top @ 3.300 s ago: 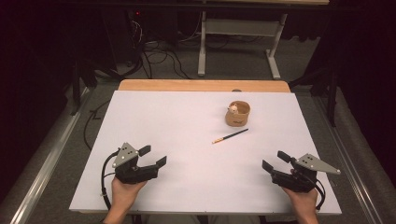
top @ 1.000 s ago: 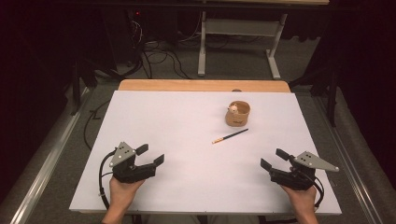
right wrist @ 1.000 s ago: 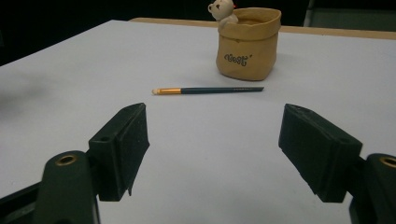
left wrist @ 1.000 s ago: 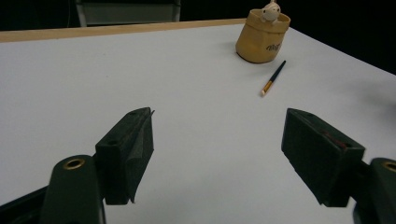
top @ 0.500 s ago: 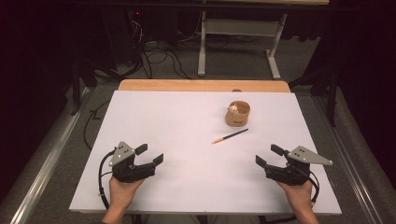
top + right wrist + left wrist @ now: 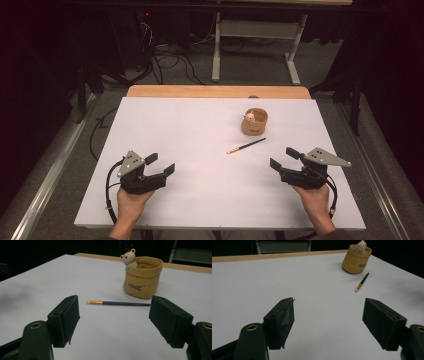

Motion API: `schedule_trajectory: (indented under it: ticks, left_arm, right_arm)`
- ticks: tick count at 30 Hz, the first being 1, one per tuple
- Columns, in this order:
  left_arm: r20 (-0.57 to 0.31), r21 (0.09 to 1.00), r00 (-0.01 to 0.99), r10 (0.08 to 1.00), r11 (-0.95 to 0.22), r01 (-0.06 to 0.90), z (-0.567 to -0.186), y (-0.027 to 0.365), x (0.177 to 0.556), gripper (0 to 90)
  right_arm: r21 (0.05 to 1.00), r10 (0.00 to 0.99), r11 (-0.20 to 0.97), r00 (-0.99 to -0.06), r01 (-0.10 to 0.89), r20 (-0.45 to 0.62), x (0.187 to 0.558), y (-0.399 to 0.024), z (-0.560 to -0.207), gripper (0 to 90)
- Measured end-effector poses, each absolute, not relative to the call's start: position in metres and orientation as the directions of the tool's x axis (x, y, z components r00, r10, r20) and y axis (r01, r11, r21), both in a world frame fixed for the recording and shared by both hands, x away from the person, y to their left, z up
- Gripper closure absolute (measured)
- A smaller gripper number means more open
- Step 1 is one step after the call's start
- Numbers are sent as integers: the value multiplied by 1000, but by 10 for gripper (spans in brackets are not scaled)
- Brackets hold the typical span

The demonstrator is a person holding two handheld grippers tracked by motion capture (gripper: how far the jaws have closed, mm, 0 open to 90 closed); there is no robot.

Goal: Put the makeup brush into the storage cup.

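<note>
Down at the near right of the counter (image 6: 200, 125), the right tool (image 6: 284, 159) hovers low with its 2 jaws spread wide and nothing between them, held from behind by the person's right hand (image 6: 312, 197). Its jaws point toward the middle of the white surface. In the right gripper view, a thin dark brush (image 6: 117, 303) lies flat on the counter just beyond the open jaws, crosswise to them, with its pale tip and gold ferrule toward the left jaw and its dark handle running toward the right one. The brush is near the tool but apart from it. Just behind the handle end stands a tan pouch-shaped cup (image 6: 142, 281), upright, with a small bear figure (image 6: 129, 257) peeking over its rim; the cup and brush are close, and I cannot tell whether they touch.

Across the counter at the near left, the left tool (image 6: 161, 164) is likewise wide open and empty, gripped by the left hand (image 6: 131, 200). From its own view the brush (image 6: 362, 282) and cup (image 6: 357, 258) sit well apart from it, far to the right.
</note>
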State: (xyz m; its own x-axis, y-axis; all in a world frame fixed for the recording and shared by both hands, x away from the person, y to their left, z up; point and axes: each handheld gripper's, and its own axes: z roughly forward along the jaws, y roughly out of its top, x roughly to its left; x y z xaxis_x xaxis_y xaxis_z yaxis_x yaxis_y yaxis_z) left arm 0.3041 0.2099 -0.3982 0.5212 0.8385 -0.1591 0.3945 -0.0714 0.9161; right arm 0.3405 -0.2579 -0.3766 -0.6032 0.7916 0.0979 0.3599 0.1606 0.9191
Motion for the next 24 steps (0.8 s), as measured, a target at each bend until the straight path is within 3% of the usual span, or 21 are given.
schedule_trajectory:
  ticks: [24]
  left_arm:
    - [-154,917,526,836,-77,392,-398,209,304,259]
  right_arm:
    - [916,772,148,-622,372,128,362,-249,-373,277]
